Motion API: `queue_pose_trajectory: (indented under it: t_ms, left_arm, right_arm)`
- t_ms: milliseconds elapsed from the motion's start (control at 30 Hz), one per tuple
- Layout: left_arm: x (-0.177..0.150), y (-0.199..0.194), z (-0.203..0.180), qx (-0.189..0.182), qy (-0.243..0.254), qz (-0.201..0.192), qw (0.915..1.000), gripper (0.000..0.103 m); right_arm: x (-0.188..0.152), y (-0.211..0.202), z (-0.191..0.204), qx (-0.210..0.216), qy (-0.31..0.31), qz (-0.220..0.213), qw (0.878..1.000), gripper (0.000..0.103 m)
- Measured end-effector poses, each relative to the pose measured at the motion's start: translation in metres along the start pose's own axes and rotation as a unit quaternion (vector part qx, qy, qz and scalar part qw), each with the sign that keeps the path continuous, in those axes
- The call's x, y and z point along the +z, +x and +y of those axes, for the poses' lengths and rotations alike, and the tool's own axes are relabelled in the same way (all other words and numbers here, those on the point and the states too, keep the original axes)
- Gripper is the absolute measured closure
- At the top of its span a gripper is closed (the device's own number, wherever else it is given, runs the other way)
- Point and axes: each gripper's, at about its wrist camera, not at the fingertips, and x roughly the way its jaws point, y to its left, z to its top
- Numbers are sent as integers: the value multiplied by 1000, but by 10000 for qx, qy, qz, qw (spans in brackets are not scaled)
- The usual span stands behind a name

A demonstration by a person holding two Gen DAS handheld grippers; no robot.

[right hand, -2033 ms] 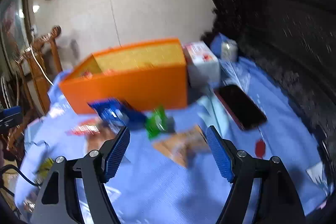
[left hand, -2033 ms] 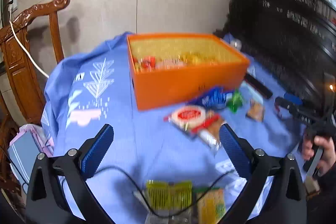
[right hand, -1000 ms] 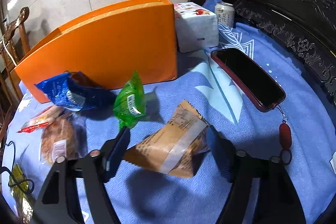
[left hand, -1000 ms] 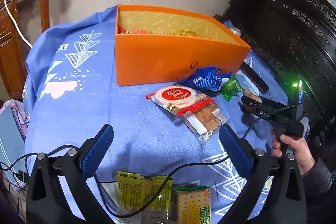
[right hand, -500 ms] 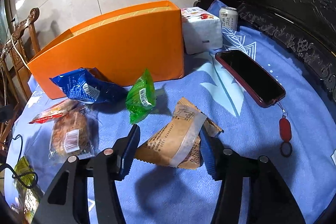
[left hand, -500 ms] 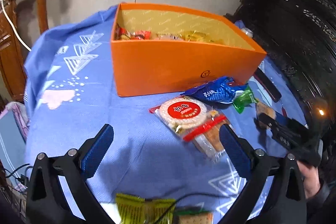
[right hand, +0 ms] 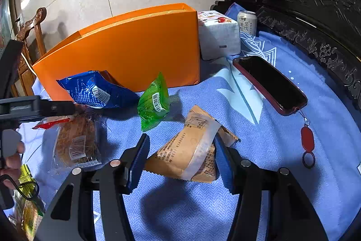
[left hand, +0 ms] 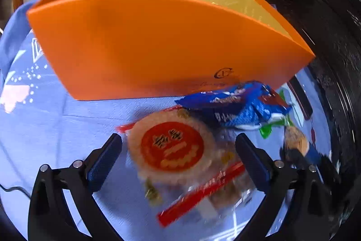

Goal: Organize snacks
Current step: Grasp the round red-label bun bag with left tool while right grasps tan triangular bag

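Right hand-held gripper [right hand: 180, 157]: pads pressed on both sides of the tan packet [right hand: 191, 155], mid-counter.
Left hand-held gripper [left hand: 178, 150]: spread wide, straddling the round cracker [left hand: 170, 146].
Box [left hand: 158, 44]: orange, behind the snacks.
Blue bag [right hand: 97, 92]: against the box front.

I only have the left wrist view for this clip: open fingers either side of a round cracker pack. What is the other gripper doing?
Observer: The right gripper has its fingers pressed on both sides of a tan packet.
Operator: What is the dark strip past the box's right corner?
Observer: A phone, lying screen up on the cloth.
Operator: Anything beyond the box's far end?
Observer: A white carton beside the orange box, with a drink can next to it.
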Motion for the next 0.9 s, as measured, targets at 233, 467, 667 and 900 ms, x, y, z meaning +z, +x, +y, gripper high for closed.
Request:
queue_pose_trajectory:
  t_ms: [233,467,667,900]
  left_arm:
    - [-8,6,6,4,-40,-201,9998,28]
    - [-20,-13,8,16,114,-403,9991,31]
    - [-32,-49,-6,-12,392,-852,9956,31]
    - [-52,-74,-5,-84,561,-991,9935,31]
  right_arm:
    - [0,0,-2,63,57,0,10000,45]
    - [0,-4,-2,101,76,-17,9999,47]
    - [0,-26,-2,281,229,-65,9993,81]
    - [-5,-35,0,388,269,20,9989,71]
